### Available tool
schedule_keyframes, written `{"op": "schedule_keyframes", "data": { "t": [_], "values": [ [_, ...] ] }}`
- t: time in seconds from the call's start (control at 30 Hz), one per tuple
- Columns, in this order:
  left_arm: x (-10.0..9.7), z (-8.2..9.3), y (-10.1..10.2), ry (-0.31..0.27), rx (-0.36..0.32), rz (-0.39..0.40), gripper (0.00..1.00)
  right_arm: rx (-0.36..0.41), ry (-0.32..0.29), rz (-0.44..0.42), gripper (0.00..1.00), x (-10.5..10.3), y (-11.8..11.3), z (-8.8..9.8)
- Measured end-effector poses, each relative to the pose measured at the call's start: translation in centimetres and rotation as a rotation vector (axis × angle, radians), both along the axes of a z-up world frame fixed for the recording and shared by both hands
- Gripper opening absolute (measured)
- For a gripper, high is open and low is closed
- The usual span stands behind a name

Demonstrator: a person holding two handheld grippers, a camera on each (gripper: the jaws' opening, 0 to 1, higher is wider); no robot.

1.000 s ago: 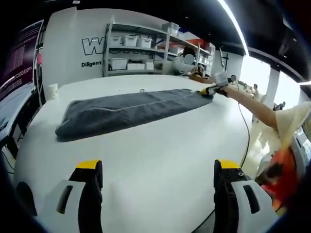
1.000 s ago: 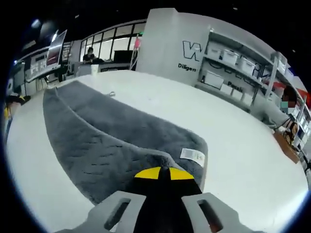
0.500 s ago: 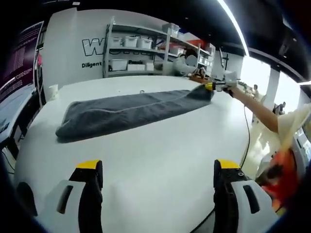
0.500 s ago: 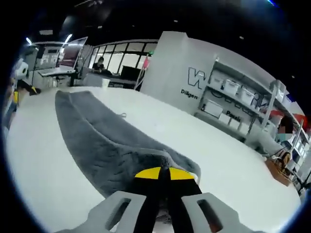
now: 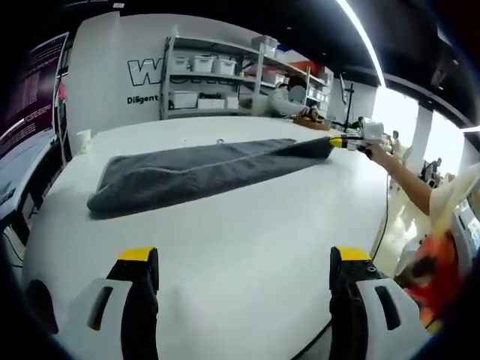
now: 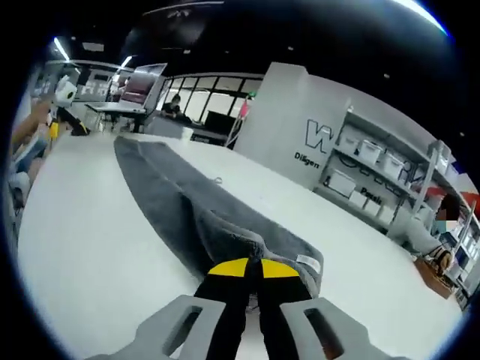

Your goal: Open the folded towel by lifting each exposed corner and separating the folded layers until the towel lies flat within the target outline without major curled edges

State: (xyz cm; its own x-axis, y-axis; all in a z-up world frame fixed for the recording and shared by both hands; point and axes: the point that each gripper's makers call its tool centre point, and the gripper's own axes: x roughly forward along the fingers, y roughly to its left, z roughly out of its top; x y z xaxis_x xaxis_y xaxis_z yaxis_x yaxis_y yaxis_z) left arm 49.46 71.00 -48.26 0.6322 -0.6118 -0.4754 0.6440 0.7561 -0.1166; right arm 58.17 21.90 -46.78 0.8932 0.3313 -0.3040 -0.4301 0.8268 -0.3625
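A long dark grey folded towel (image 5: 195,172) lies across the white table (image 5: 225,255). My right gripper (image 5: 343,141) comes in from the right of the left gripper view, shut on the towel's far right corner and holding it a little above the table. In the right gripper view the towel (image 6: 172,202) stretches away from the shut right gripper (image 6: 251,268), whose yellow-tipped jaws pinch its corner; a white label (image 6: 308,260) shows beside them. My left gripper (image 5: 244,255) stands open over bare table, well short of the towel, with nothing between its fingers.
A person's arm (image 5: 409,184) reaches in from the right. Shelves with white bins (image 5: 202,79) stand behind the table. A small white cup (image 5: 81,140) sits at the far left edge. Another person sits near the shelves (image 6: 439,232).
My right gripper has lifted the towel's corner and pulled it farther right, stretching the towel. The left gripper has stayed still.
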Motion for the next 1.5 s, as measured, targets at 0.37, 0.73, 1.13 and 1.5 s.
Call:
{"op": "schedule_keyframes", "data": {
  "t": [0.37, 0.73, 1.13, 1.5],
  "values": [
    [-0.2, 0.0, 0.2, 0.004, 0.004, 0.004, 0.92, -0.068, 0.131, 0.071, 0.00, -2.2, 1.0, -4.5],
    [-0.4, -0.3, 0.6, 0.013, 0.010, 0.007, 0.92, -0.001, 0.210, 0.054, 0.04, -2.6, 0.9, -5.7],
    [-0.3, -0.4, 0.3, 0.020, 0.004, -0.004, 0.92, 0.056, 0.193, -0.048, 0.52, -5.6, -0.5, -3.8],
    [0.0, -0.3, -0.4, 0.018, 0.008, -0.016, 0.92, 0.117, 0.194, -0.131, 0.86, -9.2, -0.7, -2.4]
  ]
}}
